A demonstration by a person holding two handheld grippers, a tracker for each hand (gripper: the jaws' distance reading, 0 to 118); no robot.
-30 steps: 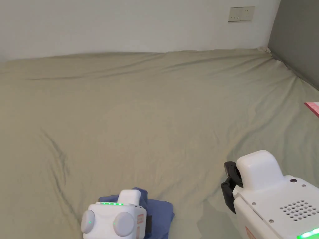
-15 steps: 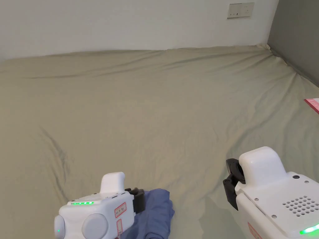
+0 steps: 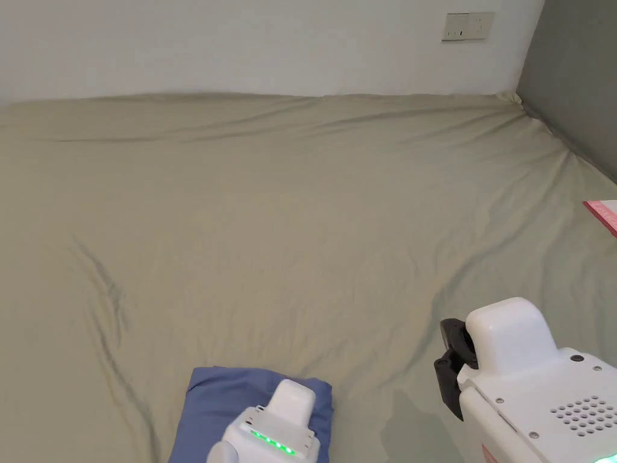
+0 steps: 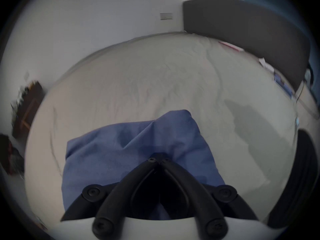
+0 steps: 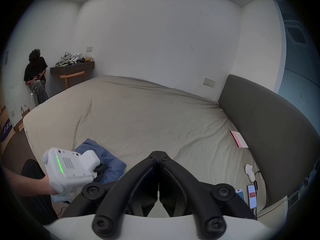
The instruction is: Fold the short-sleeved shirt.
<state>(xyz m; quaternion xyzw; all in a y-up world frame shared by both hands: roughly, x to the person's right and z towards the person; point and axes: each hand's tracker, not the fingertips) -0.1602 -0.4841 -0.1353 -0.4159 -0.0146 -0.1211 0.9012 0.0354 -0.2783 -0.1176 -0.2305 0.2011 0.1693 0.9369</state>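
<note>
The blue short-sleeved shirt [image 3: 226, 395] lies folded into a flat rectangle at the near edge of the bed [image 3: 301, 211]. My left gripper [image 4: 159, 159] is over the shirt [image 4: 121, 150], jaws shut, with the tips resting on the fabric and no cloth showing between them. In the right gripper view the left gripper [image 5: 102, 168], held by a hand, sits on the shirt [image 5: 110, 159]. My right gripper [image 5: 159, 154] hovers shut above bare sheet to the right of the shirt, with nothing between its jaws. In the head view its black jaws [image 3: 451, 362] point left.
A pink book [image 5: 238, 139] lies by the grey headboard [image 5: 268, 122] on the right. Two phones [image 5: 252, 196] and a white controller [image 5: 249, 172] lie near the bed's right corner. A person [image 5: 35, 75] sits against the far wall beside a shelf.
The left gripper has swung round over the shirt. The shirt, bunched beside the jaws half a second ago, now lies flat as a rectangle. The right gripper has hardly moved.
</note>
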